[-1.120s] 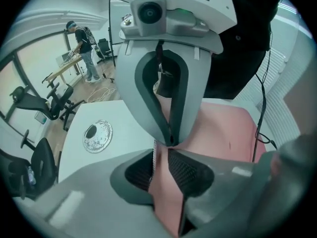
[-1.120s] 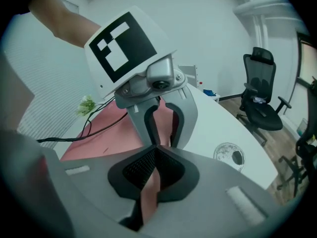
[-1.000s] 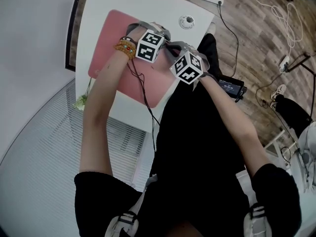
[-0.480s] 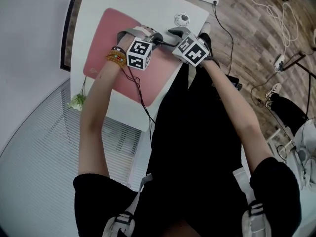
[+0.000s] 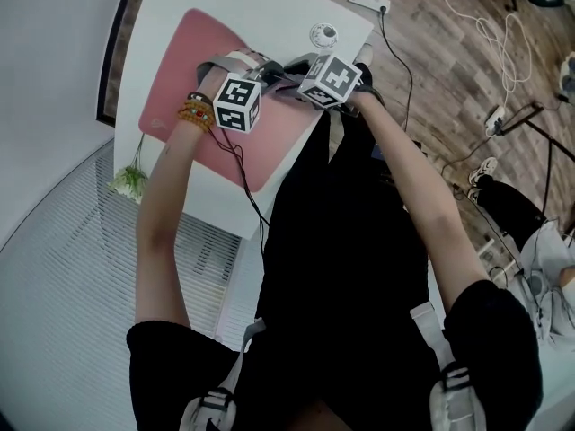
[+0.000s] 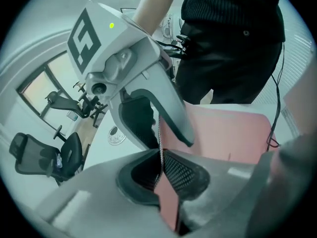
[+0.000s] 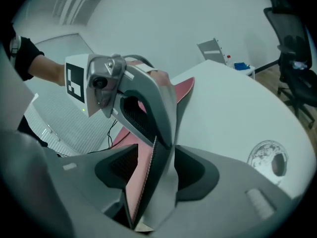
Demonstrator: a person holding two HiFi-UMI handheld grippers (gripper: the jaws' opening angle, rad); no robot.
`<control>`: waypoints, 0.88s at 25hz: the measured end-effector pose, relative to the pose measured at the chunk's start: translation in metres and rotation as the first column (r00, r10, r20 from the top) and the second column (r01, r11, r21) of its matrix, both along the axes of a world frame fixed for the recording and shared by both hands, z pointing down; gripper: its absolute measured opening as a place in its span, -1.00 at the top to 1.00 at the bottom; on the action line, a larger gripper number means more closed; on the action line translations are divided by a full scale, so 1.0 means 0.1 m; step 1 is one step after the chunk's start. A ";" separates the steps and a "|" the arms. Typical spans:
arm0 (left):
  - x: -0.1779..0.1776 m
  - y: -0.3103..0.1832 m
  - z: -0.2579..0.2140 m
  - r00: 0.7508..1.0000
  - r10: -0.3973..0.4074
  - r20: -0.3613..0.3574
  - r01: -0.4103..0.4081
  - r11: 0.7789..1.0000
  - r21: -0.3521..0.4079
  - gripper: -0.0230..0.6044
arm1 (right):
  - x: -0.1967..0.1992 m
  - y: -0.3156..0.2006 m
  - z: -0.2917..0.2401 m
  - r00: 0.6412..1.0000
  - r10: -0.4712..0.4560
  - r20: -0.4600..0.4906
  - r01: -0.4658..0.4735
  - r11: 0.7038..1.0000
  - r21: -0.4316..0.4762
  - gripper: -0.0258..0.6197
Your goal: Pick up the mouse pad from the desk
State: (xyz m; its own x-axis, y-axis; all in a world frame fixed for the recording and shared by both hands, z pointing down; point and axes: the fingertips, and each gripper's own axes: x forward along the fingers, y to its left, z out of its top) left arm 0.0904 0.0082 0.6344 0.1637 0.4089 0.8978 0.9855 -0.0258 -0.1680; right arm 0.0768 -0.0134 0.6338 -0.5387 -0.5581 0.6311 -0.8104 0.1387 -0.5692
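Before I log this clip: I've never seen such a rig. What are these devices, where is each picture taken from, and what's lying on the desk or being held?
There is no robot here. A person holds a two-jaw claw in each hand, and the marker cubes are part of them. The head view looks steeply down from the person's head. The other two views ride on the left claw and the right claw, looking along their jaws. On the white desk lie a pink mouse pad and a small round disc. The left claw appears shut on the pad's raised edge. The right claw's jaws have just been opening, and the edge stands between them, unpressed.
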 end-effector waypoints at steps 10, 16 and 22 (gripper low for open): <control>0.01 0.05 -0.17 0.986 -0.157 -0.058 0.153 0.985 -0.074 0.73 | -0.16 0.07 0.20 0.999 -0.051 -0.014 0.049 0.991 -0.125 0.45; -0.12 -0.21 -0.47 0.807 -0.585 -0.077 0.544 0.788 -0.288 0.47 | -0.12 0.10 0.20 0.999 -0.028 -0.020 0.025 0.992 -0.127 0.52; -1.00 -0.90 -0.61 0.289 -0.954 0.077 0.863 0.225 -0.452 0.47 | -0.06 0.11 0.19 0.994 0.093 0.061 -0.085 0.988 -0.128 0.63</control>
State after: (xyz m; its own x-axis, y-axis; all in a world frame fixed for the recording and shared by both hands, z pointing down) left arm -0.0099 -0.0813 0.5731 0.7718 0.1133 0.6257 0.1935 -0.9792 -0.0613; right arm 0.0705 -0.0021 0.6524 -0.5338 -0.5250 0.6629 -0.7758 -0.0079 -0.6309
